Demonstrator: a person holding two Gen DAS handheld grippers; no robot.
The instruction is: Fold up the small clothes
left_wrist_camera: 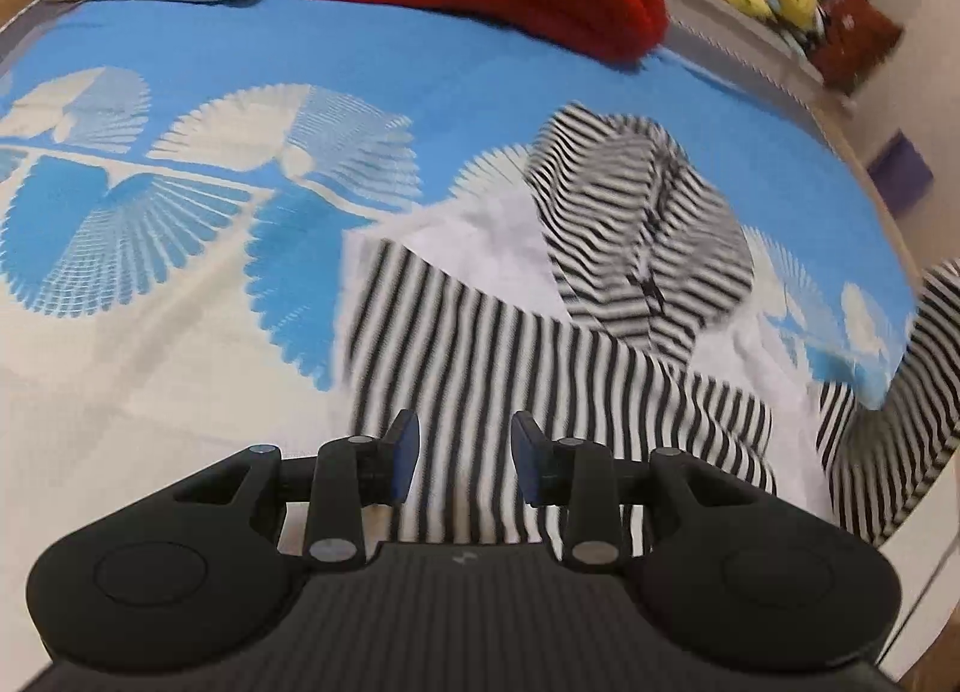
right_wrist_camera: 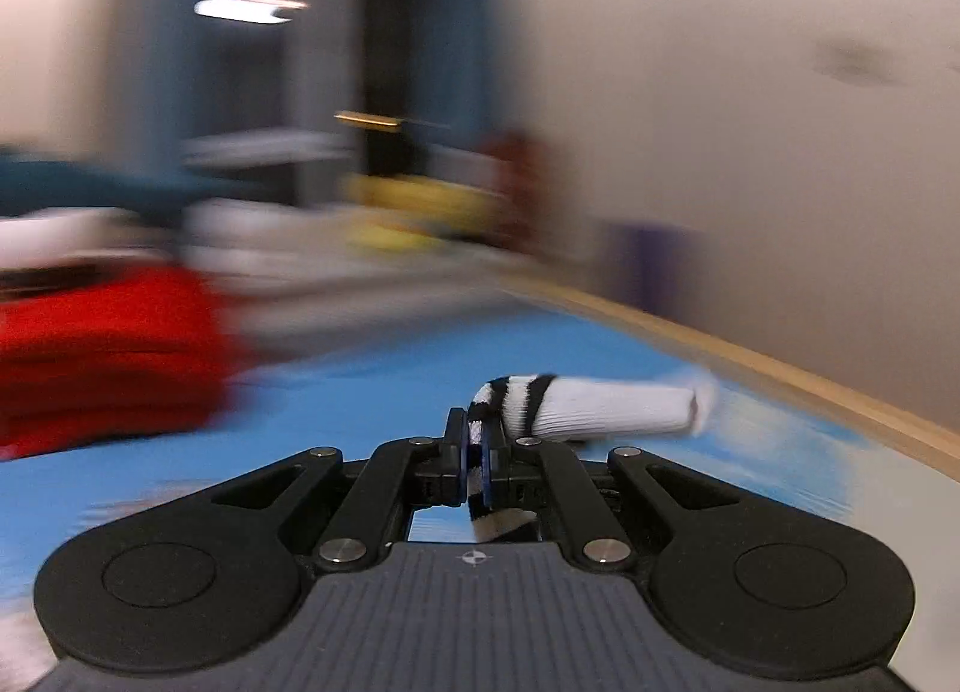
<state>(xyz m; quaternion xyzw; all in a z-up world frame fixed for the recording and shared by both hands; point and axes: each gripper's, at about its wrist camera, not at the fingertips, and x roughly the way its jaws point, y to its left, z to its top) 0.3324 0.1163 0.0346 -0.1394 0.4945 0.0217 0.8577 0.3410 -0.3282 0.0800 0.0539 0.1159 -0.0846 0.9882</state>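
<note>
Two views to work from. Through the left wrist camera, my left gripper (left_wrist_camera: 462,461) hangs with jaws wide and empty above the black-and-white striped hooded top (left_wrist_camera: 480,344), rumpled soft knit on the blue-and-white patterned bedspread (left_wrist_camera: 180,272); its body lies straight ahead, hood beyond and right. Through the right wrist camera, heavily blurred, my right gripper (right_wrist_camera: 477,464) pinches a striped sleeve with white ribbed cuff (right_wrist_camera: 606,407), cuff pointing right, so I'd lead with that hand.
</note>
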